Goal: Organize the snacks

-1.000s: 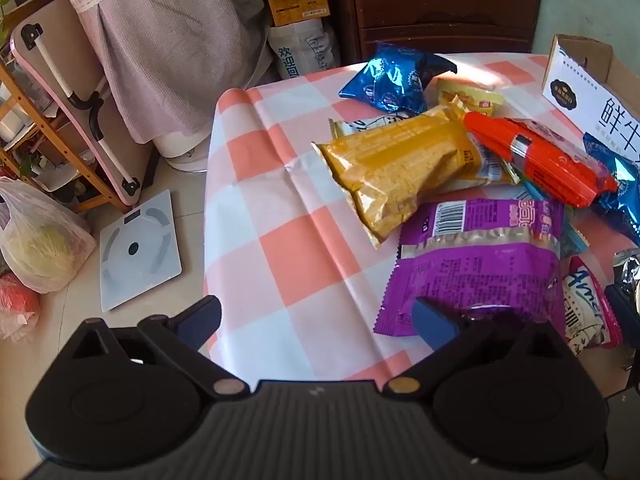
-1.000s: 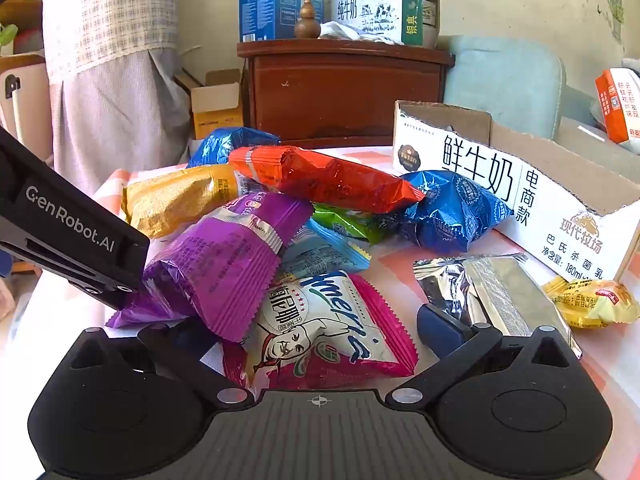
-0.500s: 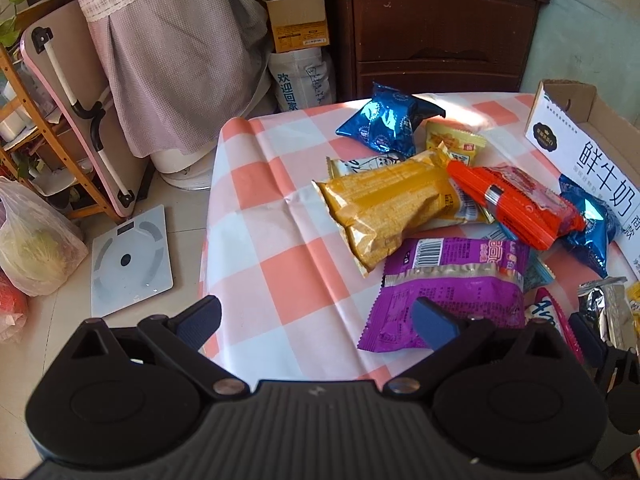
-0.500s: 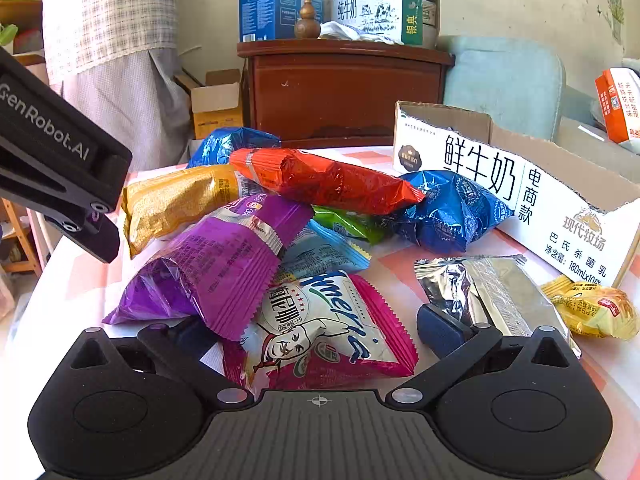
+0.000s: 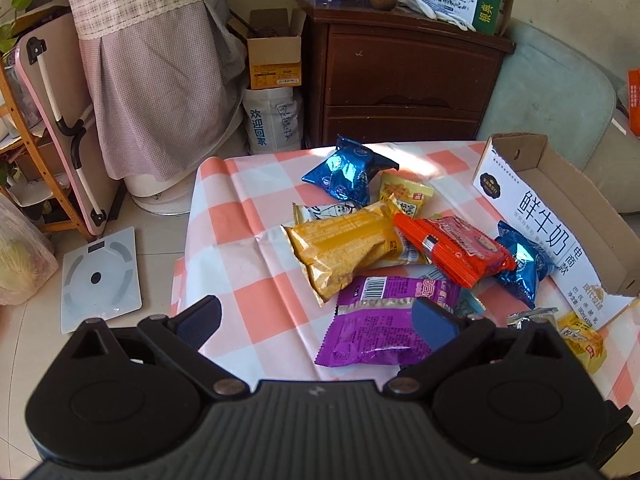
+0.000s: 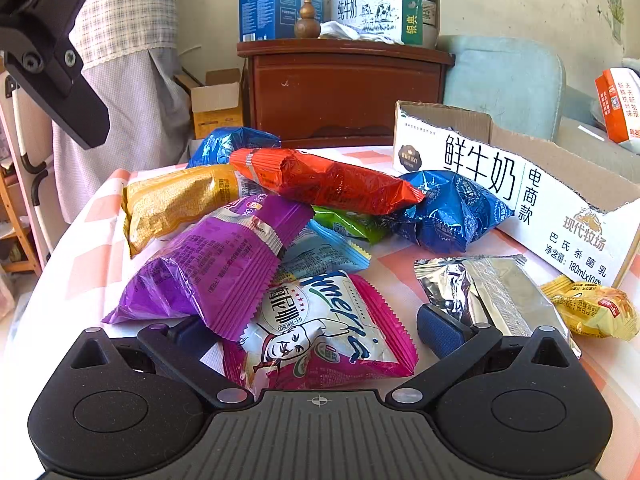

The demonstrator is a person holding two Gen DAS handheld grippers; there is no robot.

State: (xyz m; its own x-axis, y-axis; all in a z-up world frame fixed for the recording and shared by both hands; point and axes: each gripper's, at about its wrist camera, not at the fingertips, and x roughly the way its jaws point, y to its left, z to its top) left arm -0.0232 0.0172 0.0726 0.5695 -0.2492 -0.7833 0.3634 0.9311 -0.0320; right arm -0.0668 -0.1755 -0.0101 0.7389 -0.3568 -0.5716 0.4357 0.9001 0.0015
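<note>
Both jaws wide apart, right gripper (image 6: pixel 316 330) straddling pink packet (image 6: pixel 320 332), left gripper (image 5: pixel 316 320) empty

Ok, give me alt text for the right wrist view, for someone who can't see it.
Open right gripper low over a pink-and-white packet at the front of a snack pile: purple bag, orange bag, blue bag. A cut-down milk carton lies right.

My left camera looked down from above; my right sat low, close; both shared the purple packet (image 5: pixel 380 320) (image 6: pixel 212 260).
</note>
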